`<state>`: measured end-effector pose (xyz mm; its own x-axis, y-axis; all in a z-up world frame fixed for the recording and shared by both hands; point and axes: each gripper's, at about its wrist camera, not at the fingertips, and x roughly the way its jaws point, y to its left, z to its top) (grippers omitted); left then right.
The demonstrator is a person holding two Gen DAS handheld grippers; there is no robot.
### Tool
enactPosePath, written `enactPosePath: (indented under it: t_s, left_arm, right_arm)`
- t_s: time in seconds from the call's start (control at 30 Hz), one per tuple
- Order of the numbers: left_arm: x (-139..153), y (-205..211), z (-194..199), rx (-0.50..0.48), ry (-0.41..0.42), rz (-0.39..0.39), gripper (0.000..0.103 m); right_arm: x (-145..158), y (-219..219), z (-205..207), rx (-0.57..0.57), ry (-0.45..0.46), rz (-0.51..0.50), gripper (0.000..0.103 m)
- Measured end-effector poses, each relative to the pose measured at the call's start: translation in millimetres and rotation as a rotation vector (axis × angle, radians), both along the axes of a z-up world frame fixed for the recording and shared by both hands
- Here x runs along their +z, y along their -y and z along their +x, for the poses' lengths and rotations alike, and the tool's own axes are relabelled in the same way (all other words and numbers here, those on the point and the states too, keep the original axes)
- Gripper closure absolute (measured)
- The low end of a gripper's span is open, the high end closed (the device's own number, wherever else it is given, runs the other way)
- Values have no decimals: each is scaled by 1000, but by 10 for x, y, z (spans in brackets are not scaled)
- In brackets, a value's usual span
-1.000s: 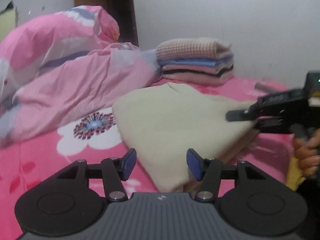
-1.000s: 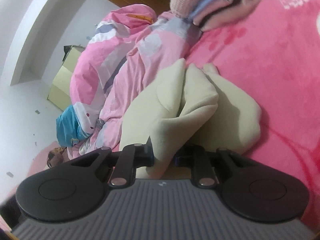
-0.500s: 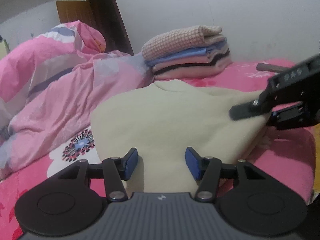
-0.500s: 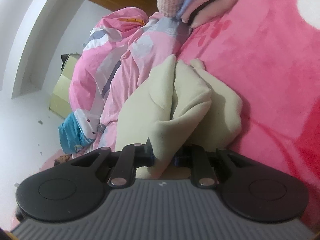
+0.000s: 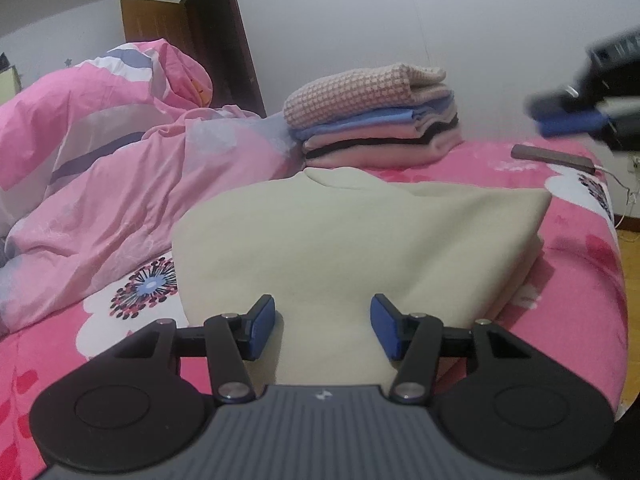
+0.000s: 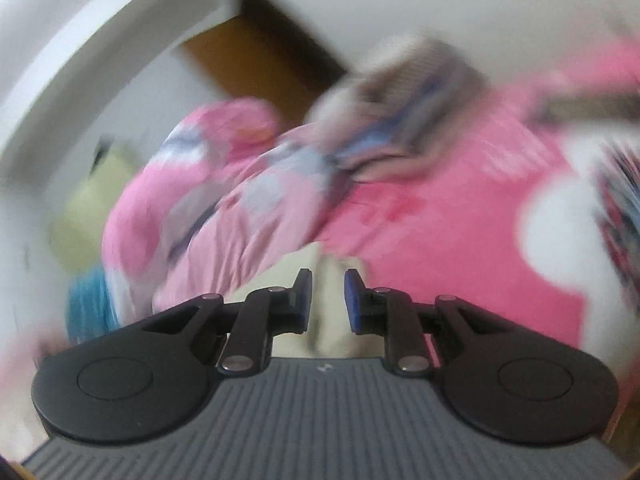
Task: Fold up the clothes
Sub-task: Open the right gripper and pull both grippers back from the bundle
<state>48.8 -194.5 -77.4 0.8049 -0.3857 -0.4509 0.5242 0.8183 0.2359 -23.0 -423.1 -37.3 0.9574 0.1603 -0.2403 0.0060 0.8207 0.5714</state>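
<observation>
Folded cream fleece garment (image 5: 352, 240) lay centre frame on pink floral bed (image 5: 576, 280). Left claw (image 5: 322, 328) apart over its near edge. Right claw (image 6: 328, 304) apart, empty; that view motion-blurred, garment barely visible below.

Bed (image 5: 580, 280), pink floral cover: carries cream garment (image 5: 340, 240), folded stack (image 5: 376, 120), rumpled pink duvet (image 5: 100, 180), dark flat object (image 5: 552, 157).
</observation>
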Motion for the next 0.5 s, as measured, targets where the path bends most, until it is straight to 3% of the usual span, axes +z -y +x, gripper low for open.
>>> enactPosePath:
  t_s: [0.1, 0.13, 0.17, 0.27, 0.3, 0.5]
  left_arm:
    - [-4, -24, 14, -5, -11, -25, 49]
    - [-9, -40, 20, -10, -16, -36, 50]
    - [-15, -57, 25, -15, -21, -48, 49]
    - [-38, -80, 23, -35, -31, -71, 49]
    - [-41, -90, 20, -35, -30, -78, 49]
    - [-48, -135, 30, -42, -41, -117, 49]
  right_arm:
    - [21, -485, 231, 146, 10, -262, 86]
    - [-89, -602, 330, 181, -28, -356, 88]
    - [-276, -684, 465, 196, -120, -452, 88]
    - [-462, -649, 558, 195, -188, -500, 88]
    - [-393, -621, 604, 189, -222, -487, 89]
    - [226, -813, 933, 211, -112, -577, 87]
